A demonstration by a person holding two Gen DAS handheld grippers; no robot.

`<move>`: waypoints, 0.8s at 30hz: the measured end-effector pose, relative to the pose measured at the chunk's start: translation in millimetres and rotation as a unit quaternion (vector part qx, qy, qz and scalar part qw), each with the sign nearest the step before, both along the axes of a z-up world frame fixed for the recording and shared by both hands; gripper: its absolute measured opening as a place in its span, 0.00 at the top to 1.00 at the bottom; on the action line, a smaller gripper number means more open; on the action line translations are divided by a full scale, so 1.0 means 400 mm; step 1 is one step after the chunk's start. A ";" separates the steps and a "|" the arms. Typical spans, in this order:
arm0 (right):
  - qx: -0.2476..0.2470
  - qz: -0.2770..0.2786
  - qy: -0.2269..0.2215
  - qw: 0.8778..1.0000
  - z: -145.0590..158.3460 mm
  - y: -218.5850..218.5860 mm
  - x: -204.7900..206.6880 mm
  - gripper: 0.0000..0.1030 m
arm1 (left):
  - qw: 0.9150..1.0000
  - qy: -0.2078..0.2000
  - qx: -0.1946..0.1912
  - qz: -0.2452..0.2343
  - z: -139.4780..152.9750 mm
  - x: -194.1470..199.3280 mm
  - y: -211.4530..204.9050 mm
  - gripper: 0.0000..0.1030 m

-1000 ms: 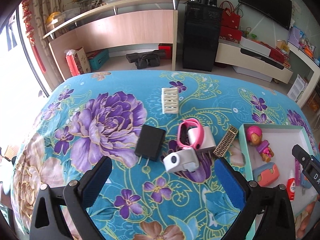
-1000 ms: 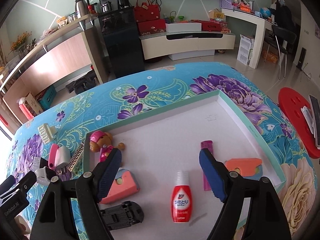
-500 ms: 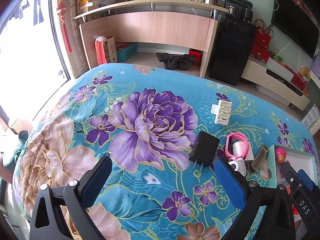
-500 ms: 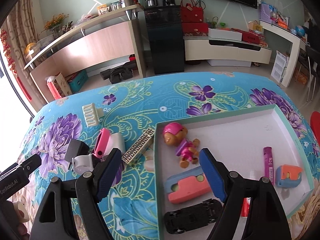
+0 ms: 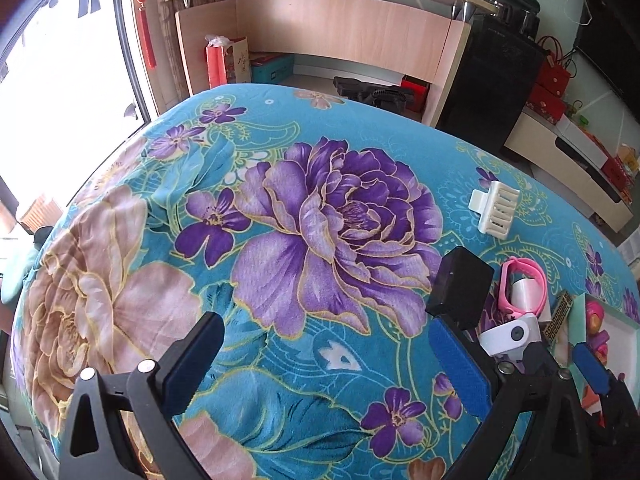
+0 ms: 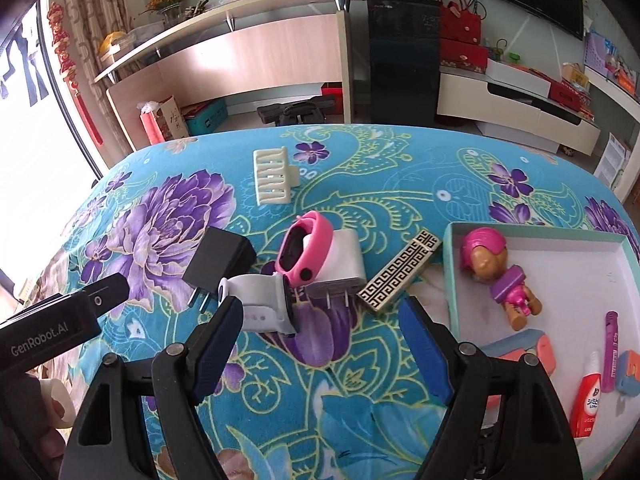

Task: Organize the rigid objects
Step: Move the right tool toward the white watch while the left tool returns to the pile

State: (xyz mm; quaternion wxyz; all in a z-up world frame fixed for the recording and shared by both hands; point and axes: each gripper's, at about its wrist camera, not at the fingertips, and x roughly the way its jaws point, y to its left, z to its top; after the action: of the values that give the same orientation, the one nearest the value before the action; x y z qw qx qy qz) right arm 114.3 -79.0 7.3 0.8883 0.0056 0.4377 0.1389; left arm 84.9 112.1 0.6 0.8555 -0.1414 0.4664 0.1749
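Flowered turquoise cloth [image 6: 360, 168] is covering the whole table I am working over, with a living room of shelves and cabinets sitting behind it. I am keeping the right gripper [image 6: 320, 344] tilted down over the loose cluster near the middle of the cloth, its blue pads standing wide with nothing between them, presumably because I am lining up on the next piece to carry off. I am holding the left gripper [image 5: 324, 360] equally wide and empty over bare cloth toward the table's left edge, which I judge is keeping it out of the right one's way. Six things are still lying loose: one cream hair claw [image 6: 274, 178] toward the far edge, one black charger [image 6: 218, 258], one pink watch [image 6: 306, 248] leaning against one white charger [image 6: 344, 262], one white strap piece [image 6: 260, 302] in front of them, and one patterned bar [image 6: 400, 276] just beside the box. At the right edge the teal-rimmed box [image 6: 450, 276] is serving as the collecting place, and six things are showing inside: one toy figure [image 6: 496, 270], one purple tube [image 6: 611, 350], one red bottle [image 6: 588, 400], two pink-and-blue blocks [image 6: 528, 350], and a dark object behind my right finger that I cannot identify.
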 end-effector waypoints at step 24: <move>0.011 0.004 0.011 1.000 -0.064 0.069 0.022 0.29 | 1.000 0.022 -0.018 0.011 -0.062 0.036 0.027 0.00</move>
State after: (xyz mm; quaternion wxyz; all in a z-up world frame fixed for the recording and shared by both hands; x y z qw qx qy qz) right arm 123.2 -51.4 -18.3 0.8828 0.0153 0.4457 0.1477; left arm 99.2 122.8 -24.3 0.8405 -0.1580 0.4862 0.1794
